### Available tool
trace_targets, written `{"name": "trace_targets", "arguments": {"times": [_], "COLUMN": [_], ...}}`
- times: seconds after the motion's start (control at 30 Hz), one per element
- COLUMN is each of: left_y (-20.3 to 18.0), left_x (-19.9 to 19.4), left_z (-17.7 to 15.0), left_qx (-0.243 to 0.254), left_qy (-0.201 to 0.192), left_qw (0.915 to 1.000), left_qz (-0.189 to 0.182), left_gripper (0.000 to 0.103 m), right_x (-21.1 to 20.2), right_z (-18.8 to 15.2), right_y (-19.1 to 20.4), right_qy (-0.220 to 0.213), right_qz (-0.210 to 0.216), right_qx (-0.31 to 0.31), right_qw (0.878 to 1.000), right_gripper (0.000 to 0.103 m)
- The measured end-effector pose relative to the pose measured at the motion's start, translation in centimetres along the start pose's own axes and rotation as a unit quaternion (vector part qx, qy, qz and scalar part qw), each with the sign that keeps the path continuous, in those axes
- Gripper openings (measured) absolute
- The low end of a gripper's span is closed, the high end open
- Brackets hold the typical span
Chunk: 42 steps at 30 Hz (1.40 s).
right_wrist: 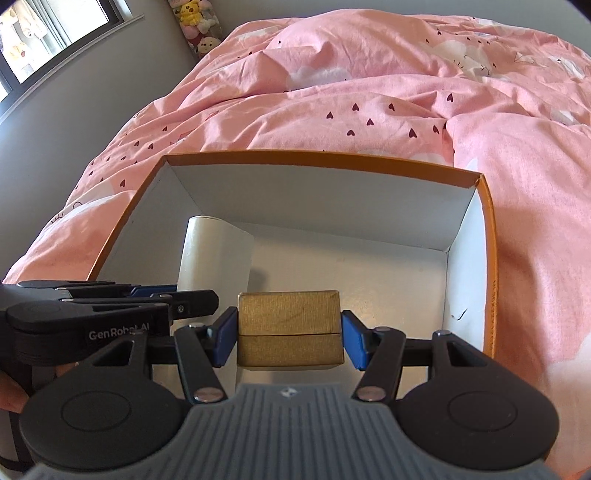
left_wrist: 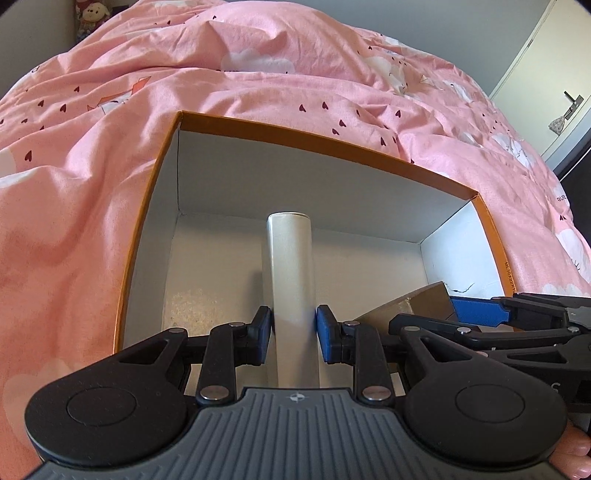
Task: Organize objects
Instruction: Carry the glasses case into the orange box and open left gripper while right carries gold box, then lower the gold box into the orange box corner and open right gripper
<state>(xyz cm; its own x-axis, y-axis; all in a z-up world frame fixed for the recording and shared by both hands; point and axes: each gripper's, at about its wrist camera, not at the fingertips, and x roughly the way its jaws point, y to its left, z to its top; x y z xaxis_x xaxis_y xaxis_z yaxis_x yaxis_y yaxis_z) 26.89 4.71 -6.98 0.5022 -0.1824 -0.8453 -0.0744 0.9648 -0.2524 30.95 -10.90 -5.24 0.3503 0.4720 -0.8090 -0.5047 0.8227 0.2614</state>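
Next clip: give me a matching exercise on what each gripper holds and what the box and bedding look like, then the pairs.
Column one:
1. left gripper
2. right gripper
3. open box
4. duvet

Column two:
a. pink with small dark hearts
b. jaws closed on the white cylinder
c. orange rim, white inside
d. jaws closed on the gold box

Pairs: 1-b, 2-d, 3-c, 4-a

One orange-rimmed box (right_wrist: 488, 221), one white cylinder (left_wrist: 290, 266), one gold box (right_wrist: 289, 328), two tongs (left_wrist: 293, 332), several plush toys (right_wrist: 197, 22).
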Motion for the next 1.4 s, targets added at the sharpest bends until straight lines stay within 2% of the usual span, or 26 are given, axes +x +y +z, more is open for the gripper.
{"name": "trace_targets", "arguments": {"times": [0.27, 0.43, 0.63, 0.73, 0.83, 0.87, 1.03, 1.2, 1.27, 1.4], "left_y": [0.4, -0.1, -1.2, -1.8, -2.1, -1.8, 0.2, 0.8, 0.8, 0.3], "left_x": [1.9, 1.4, 0.0, -0.2, -0.4, -0.7, -3.0, -3.7, -3.7, -2.7], "left_z": [0.1, 0.1, -0.1, -0.4, -0.4, -0.3, 0.5, 0.1, -0.1, -0.3], "left_qx": [0.034, 0.068, 0.13, 0.163, 0.179, 0.175, 0.113, 0.069, 0.056, 0.061], "left_qy": [0.038, 0.044, 0.029, 0.026, 0.018, 0.012, -0.008, -0.043, -0.054, -0.045], "left_qw": [0.9985, 0.9961, 0.9881, 0.9803, 0.9713, 0.9719, 0.987, 0.9899, 0.9916, 0.9935], "left_qz": [0.017, 0.035, 0.077, 0.108, 0.155, 0.157, 0.113, 0.116, 0.103, 0.085], "left_gripper": [0.033, 0.036, 0.036, 0.033, 0.035, 0.035, 0.034, 0.035, 0.036, 0.041], "right_x": [1.9, 2.8, 3.6, 3.7, 3.9, 3.9, 4.3, 5.6, 5.6, 4.9], "right_z": [0.2, 0.2, 0.0, 0.0, 0.3, 0.3, 0.5, 0.4, 0.4, 0.6], "right_y": [0.5, 0.3, 0.0, 0.2, 0.4, 0.5, 1.5, 2.4, 2.1, 1.4], "right_qy": [0.02, 0.033, 0.041, 0.041, 0.044, 0.045, 0.061, 0.075, 0.08, 0.077], "right_qz": [0.011, 0.02, 0.041, 0.051, 0.065, 0.072, 0.121, 0.112, 0.115, 0.088], "right_qx": [-0.001, 0.008, 0.023, 0.022, 0.028, 0.029, 0.041, 0.033, 0.037, 0.03], "right_qw": [1.0, 0.999, 0.998, 0.998, 0.997, 0.996, 0.99, 0.99, 0.989, 0.993], "right_gripper": [0.061, 0.061, 0.061, 0.061, 0.061, 0.061, 0.061, 0.061, 0.061, 0.061]}}
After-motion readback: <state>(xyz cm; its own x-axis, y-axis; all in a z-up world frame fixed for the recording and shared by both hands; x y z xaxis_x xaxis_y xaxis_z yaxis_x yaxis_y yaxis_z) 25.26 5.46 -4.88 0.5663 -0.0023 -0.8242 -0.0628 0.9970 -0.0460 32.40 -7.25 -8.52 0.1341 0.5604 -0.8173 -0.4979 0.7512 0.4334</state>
